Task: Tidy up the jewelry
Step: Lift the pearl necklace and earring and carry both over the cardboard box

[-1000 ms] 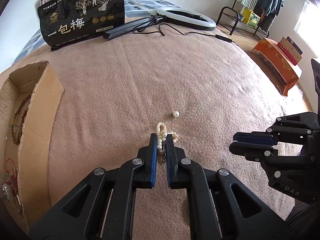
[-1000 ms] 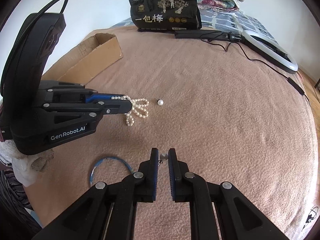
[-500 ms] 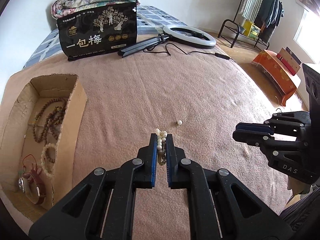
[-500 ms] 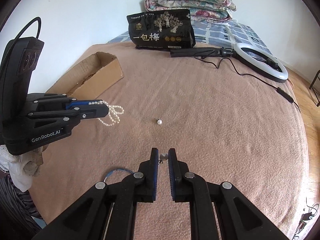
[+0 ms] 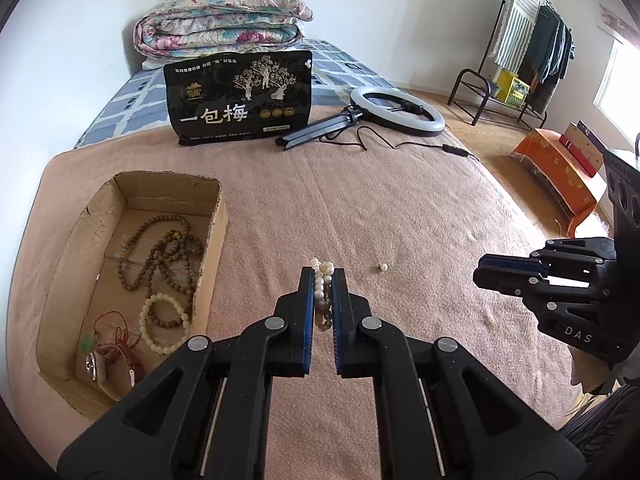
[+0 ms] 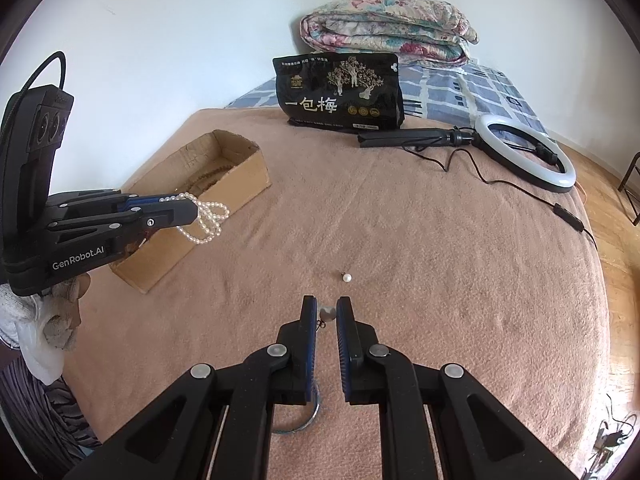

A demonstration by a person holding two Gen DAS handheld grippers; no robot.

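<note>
Left claw (image 5: 323, 276) clamped on a white pearl bead necklace (image 5: 322, 280), strands bunched between the blue pads; in the right wrist view the loops (image 6: 206, 218) hang off the claw tip in the air, over the near corner of the open brown cardboard box (image 6: 240, 178). Right claw (image 6: 328, 312) nearly closed on a small pearl earring (image 6: 327, 314) with a dark hook, held above the pink-brown blanket on the bed (image 6: 440, 260). Thin blue ring bangle (image 6: 298, 424) lies on the blanket under the right claw, partly hidden. Second loose pearl earring (image 6: 346, 278) lies on the blanket just ahead of the right claw. Box holds brown wooden bead strings (image 5: 160, 252), a cream bead bracelet (image 5: 162, 322), and a red-corded piece (image 5: 116, 340). Left unit body reads "GenRobot.AI", right unit reads "DAS". Both claws level, pointing forward, side by side and well apart. Farther back: black pouch (image 5: 240, 100) printed "一包梅", white ring light with folded black tripod (image 5: 396, 112), folded floral quilt (image 5: 224, 20) at the wall
</note>
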